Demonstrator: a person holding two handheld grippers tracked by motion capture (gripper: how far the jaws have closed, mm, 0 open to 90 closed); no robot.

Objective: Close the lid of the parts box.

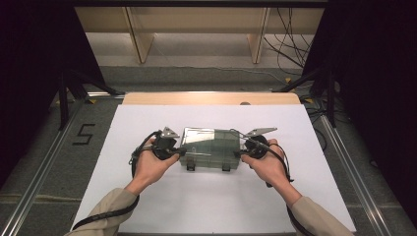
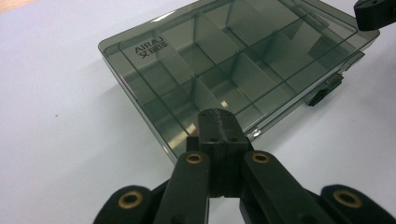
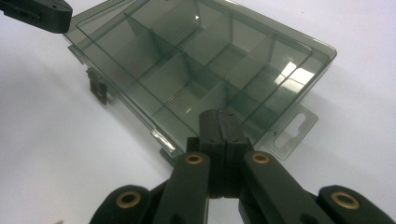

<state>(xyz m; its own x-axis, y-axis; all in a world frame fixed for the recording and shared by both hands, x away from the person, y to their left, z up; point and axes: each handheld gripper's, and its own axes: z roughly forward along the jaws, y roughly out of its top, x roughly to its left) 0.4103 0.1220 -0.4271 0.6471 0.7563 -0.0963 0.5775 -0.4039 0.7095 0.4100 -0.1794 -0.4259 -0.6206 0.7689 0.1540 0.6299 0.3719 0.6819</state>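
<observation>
left gripper [image 1: 181, 151]: jaws pressed together, nothing between them; tip at left short end of box, front corner; contact with rim likely, not certain from own view [image 2: 218, 116].
right gripper [image 1: 241, 153]: jaws also pressed together, nothing held; tip at right short end, front corner, by the hang tab [image 3: 290, 133]; own view [image 3: 219, 116] puts tip over box edge, touching or just above, hard to tell.
left hand [image 1: 150, 164]: behind gripper, near side of table, wrist angled inward.
right hand [image 1: 265, 164]: mirror pose, wrist angled inward.
compartment box [image 1: 210, 147]: smoky clear plastic organizer, lid down, dividers seen through lid, compartments look empty; flat on white table sheet [image 1: 216, 206], about centre, directly between the two grippers.
long axis: runs left-right across table, so one short end faces each gripper.
latches: two dark clips [image 1: 191, 167] on front long side, nearest the person; one seen in left gripper view [image 2: 322, 95], one in right gripper view [image 3: 99, 88].
direction from tools: box lies inward and slightly ahead of both tips; clips lie inward along front edge from each tip.
nearer hand: neither, spacing about even; left tip nearer left clip, right tip nearer right clip.
key relation, judged: closed tips flank box ends, clips between them on near edge; opening likely calls for each tip sliding inward to own clip.
far side: table's wooden edge [image 1: 211, 98], then floor and shelving legs.
</observation>
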